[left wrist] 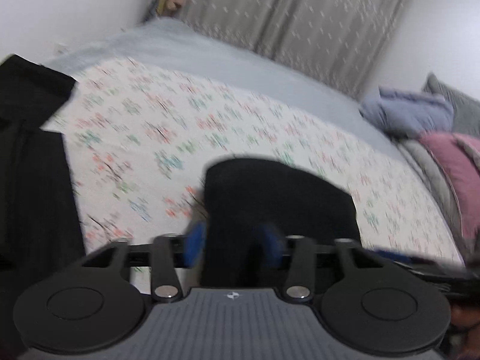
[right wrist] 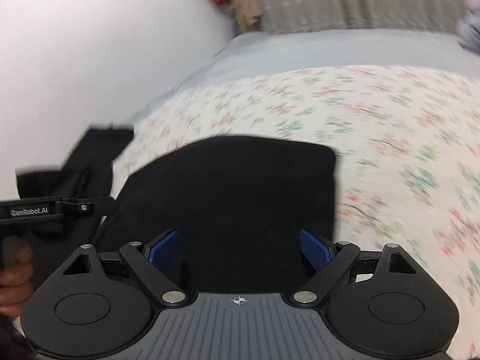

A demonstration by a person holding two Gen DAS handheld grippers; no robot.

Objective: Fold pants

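**Black pants folded on a flowered bed, both grippers loose around them**

A pair of black fabric pants (right wrist: 228,192) lies folded into a thick rectangular bundle on a white bedsheet printed with small red and green flowers (right wrist: 390,138). A second dark piece of cloth (left wrist: 30,156) lies apart, at the sheet's left edge.

The right gripper (right wrist: 240,249) has its blue-padded jaws spread wide, with the bundle's near edge between them and the pads clear of the cloth. The left gripper (left wrist: 234,243) has its jaws partly spread; black fabric sits between the pads, and blur hides whether they still press on it.

Likely risks: fabric snagging on a pad as a gripper pulls away would drag the top layer and undo the fold. Closing too shallowly would catch one layer only.
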